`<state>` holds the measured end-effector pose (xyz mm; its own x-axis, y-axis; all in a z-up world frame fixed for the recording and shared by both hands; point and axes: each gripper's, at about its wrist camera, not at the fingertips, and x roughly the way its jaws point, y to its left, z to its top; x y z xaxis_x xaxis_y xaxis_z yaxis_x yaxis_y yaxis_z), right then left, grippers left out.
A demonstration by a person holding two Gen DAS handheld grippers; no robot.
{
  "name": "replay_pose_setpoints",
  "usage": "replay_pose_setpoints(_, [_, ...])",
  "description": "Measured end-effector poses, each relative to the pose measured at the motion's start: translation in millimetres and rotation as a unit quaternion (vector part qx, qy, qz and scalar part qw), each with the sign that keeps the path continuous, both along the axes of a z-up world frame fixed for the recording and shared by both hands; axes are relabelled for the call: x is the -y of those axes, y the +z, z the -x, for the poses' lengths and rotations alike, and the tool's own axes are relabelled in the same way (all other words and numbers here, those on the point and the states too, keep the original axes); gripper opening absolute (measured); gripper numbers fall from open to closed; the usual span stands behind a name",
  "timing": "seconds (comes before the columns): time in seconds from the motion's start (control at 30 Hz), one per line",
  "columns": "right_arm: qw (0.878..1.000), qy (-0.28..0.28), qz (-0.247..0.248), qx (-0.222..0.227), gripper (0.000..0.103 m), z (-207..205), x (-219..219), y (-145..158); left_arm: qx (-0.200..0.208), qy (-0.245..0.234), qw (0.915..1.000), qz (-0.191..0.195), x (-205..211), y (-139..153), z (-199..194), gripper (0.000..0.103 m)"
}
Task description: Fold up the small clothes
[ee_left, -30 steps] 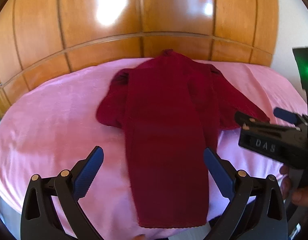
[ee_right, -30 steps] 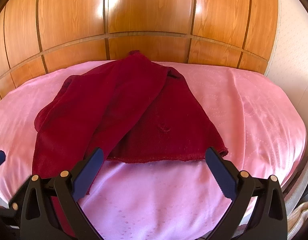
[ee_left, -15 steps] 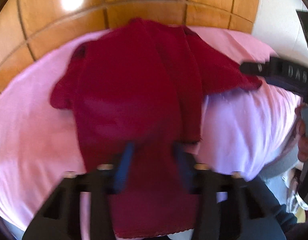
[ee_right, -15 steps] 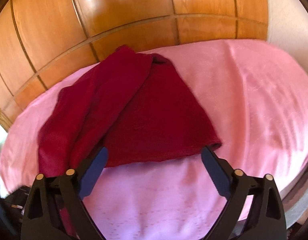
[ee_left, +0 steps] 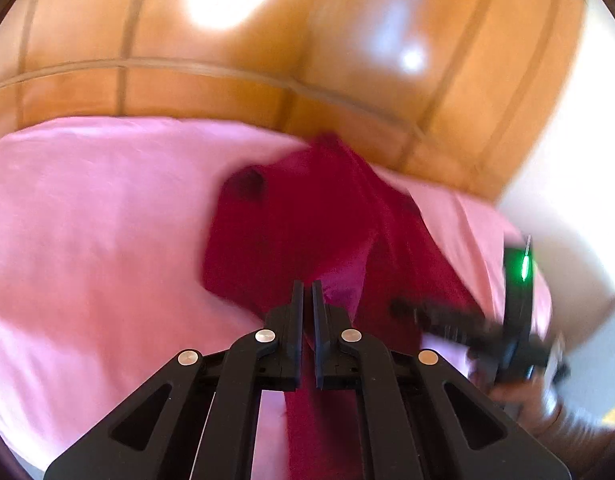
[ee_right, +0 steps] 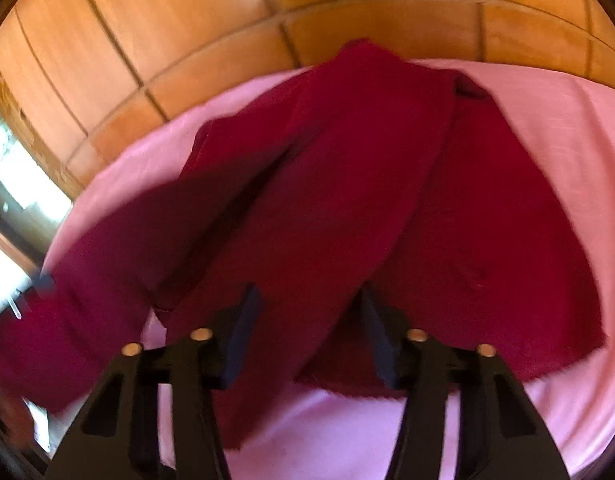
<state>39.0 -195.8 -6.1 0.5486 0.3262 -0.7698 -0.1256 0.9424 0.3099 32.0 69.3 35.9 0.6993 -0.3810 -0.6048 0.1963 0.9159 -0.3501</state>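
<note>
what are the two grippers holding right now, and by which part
The left gripper is shut on the dark red garment, pinching its near bottom strip. The right gripper has been closing around a fold near the hem, its fingers not yet pressing.

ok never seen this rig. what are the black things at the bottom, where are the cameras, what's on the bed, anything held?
No robot: a person holds a two-finger clamp in each hand, each with a fisheye camera looking along its fingers. The left gripper is shut on the dark red knitted garment, with cloth pinched between its fingers. The right gripper has just been closing; the cloth lies between its fingers, but they look apart from it. The garment lies partly folded on a pink bedsheet before a wooden headboard.
</note>
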Motion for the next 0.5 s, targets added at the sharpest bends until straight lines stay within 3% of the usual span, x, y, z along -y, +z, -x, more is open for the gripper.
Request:
replay_pose_setpoints(0.13, [0.999,0.023,0.043,0.012,0.007,-8.8,-15.3,-2.4,0.018,0.071,0.9973,-0.003,-47.0,20.4,-29.5,0.003])
replay_pose_setpoints(0.3, [0.995,-0.002,0.066,0.069,0.006,-4.1,20.8,33.3,0.015,0.148,0.9885,-0.029,-99.4,34.1,-77.1,0.002])
replay_pose_setpoints(0.5, [0.982,-0.120,0.116,0.092,0.006,-21.2,120.8,57.4,-0.016,0.226,0.9708,-0.080,-152.9,27.9,-140.6,0.002])
